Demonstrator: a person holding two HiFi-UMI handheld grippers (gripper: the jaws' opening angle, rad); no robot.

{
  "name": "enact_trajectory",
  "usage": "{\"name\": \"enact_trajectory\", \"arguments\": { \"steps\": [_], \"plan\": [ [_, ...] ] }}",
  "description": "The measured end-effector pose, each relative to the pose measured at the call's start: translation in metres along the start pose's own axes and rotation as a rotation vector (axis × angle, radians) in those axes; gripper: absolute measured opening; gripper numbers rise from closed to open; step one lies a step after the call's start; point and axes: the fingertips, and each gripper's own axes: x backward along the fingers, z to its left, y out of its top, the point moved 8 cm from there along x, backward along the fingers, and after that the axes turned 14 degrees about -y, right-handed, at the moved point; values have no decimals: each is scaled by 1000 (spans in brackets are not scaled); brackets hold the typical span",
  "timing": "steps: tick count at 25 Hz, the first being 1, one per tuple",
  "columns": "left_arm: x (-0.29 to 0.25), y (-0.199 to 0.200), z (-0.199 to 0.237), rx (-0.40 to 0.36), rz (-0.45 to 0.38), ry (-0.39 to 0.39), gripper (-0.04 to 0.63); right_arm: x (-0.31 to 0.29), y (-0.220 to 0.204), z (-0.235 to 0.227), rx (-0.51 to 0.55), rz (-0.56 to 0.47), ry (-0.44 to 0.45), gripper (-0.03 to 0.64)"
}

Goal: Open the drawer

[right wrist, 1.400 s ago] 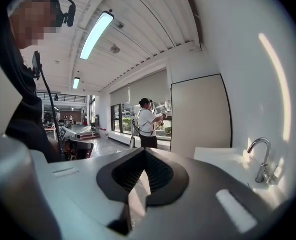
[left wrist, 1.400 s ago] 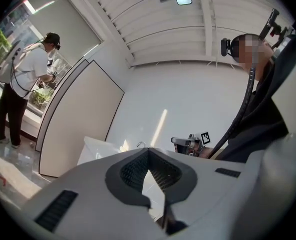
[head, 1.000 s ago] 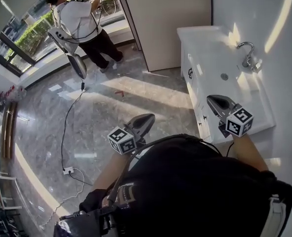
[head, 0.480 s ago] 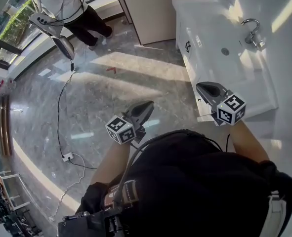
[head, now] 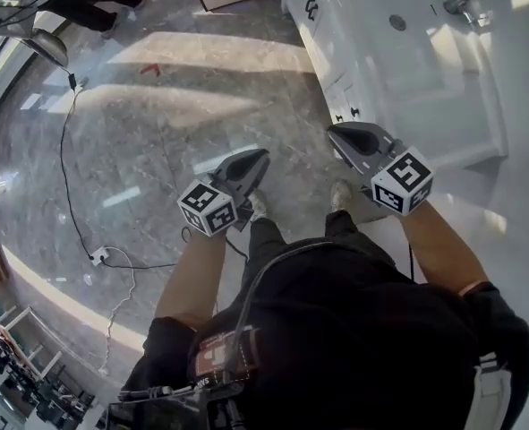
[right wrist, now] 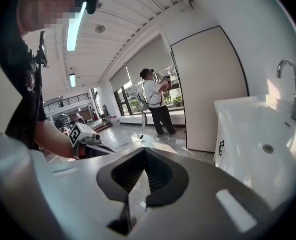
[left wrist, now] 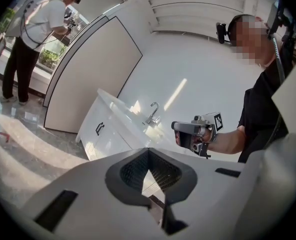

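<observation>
Over most of the head view, grey marble floor (head: 157, 106). At 1 o'clock, white vanity cabinet (head: 425, 79) with sink. On its front face, near 12 o'clock, the drawer (head: 343, 97), closed, with small black handles. Right claw (head: 334, 133) near this drawer, not touching, narrow, tips together, empty. Left claw (head: 262, 155) at 9 o'clock from the right one, above the floor, also pressed together, holding nothing. At 8 o'clock, white power strip (head: 98, 256) with cable.

The right gripper (right wrist: 143, 156) has its jaws together, nothing between them. To the right stands a white cabinet (right wrist: 228, 144) with sink (right wrist: 268, 134) and tap (right wrist: 290, 84). A person (right wrist: 155, 104) stands by the far windows.
</observation>
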Motion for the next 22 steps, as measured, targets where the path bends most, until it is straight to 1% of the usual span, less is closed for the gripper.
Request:
{"name": "enact_trajectory", "arguments": {
  "steps": [4,8,11,14,17,22],
  "plan": [
    [-21,-49,50,59,26,-6,0,-40,-48,-1,-43,7,15,2],
    [-42,-107,97,124,59,-14,0,-77,-121,6,-100,28,29,2],
    [-56,-141,131,144,62,-15,0,-97,-170,6,-115,29,17,2],
    [-72,-178,161,161,82,-21,0,-107,-220,-2,-142,36,-17,2],
    [-94,-213,192,168,116,-40,0,-114,-265,-16,-166,42,-76,2],
    [-134,-266,237,187,153,-80,0,-122,-323,-35,-164,38,-174,2]
  ]
}}
